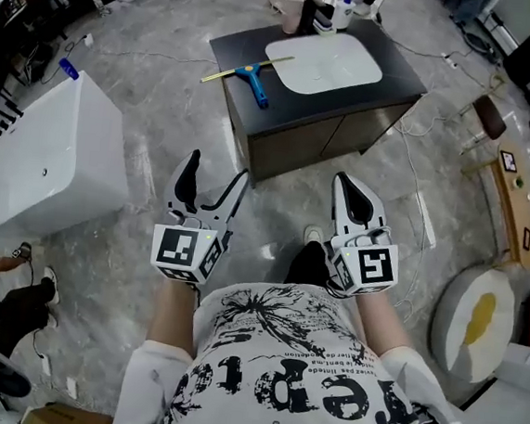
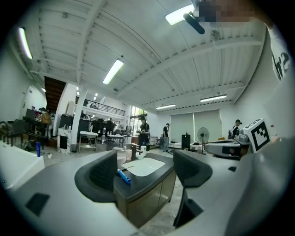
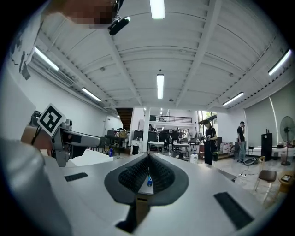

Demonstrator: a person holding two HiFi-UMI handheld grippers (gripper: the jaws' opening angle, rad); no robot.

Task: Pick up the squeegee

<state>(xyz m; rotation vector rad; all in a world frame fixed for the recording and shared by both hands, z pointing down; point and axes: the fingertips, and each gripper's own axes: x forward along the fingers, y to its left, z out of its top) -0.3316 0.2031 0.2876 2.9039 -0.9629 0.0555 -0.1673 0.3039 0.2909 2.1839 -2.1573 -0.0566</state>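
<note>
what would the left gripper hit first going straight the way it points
Probably the dark cabinet, whose near corner sits between the open jaws of the left gripper; the squeegee lies beyond on top. Height is unclear.

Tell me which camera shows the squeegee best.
The head view: the whole squeegee, handle and yellow blade, lies on the dark cabinet top left of the white sink. The left gripper view catches only its blue handle, far off; the right gripper view only a blue speck.

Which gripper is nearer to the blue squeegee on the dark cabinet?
Left. In the head view the left gripper is almost straight below the squeegee, short of the cabinet; the right gripper is farther, below-right.
</note>
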